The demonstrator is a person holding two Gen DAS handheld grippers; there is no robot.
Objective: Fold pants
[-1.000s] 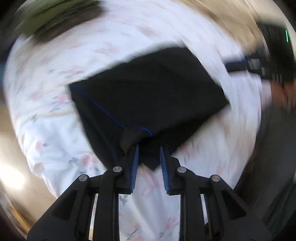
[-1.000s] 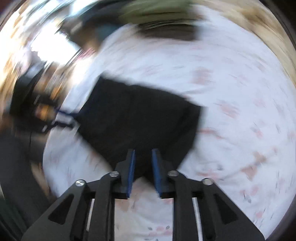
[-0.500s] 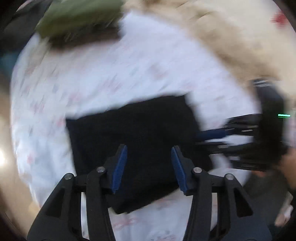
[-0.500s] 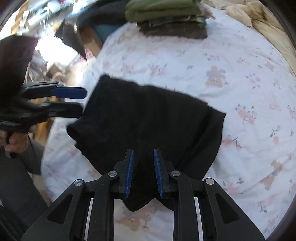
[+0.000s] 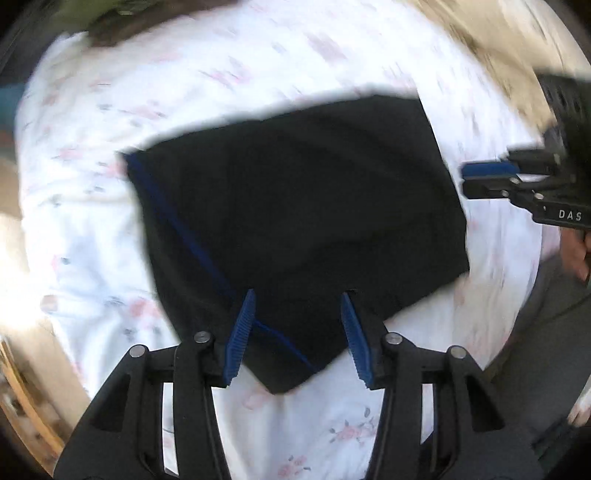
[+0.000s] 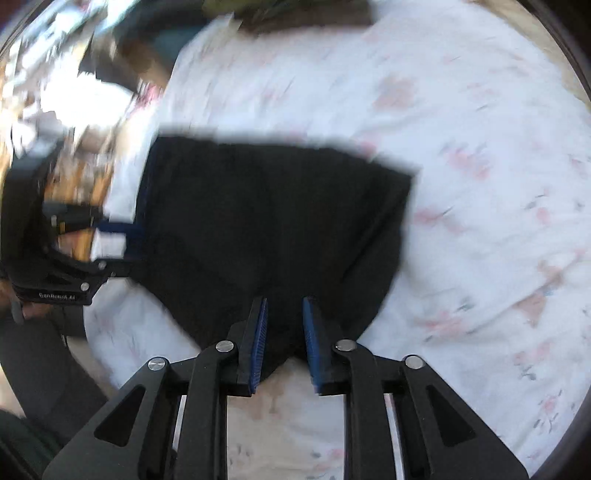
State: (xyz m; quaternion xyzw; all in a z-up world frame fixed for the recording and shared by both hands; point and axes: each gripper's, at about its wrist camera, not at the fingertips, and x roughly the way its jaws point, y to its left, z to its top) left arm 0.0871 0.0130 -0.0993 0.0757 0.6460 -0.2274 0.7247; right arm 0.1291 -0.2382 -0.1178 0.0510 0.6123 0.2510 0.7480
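Two risks stand out, near to far.
- Nearest, the left gripper (image 5: 297,334) has its fingers (image 5: 240,338) released, straddling the near corner of the black pants (image 5: 295,206), which lie folded on the floral bedsheet (image 5: 147,92); dropping lower could catch the blue-piped edge and undo the fold.
- On the right, the right gripper (image 6: 284,343) stands narrowly parted over the pants' near hem; I cannot tell if cloth is pinched, so lifting might drag it.
- Far off, stacked clothes (image 6: 295,11) could be bumped.

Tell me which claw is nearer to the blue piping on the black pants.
Left. The left claw hangs directly over the blue piping, which runs between its fingers; the right claw is at the black pants' opposite side.
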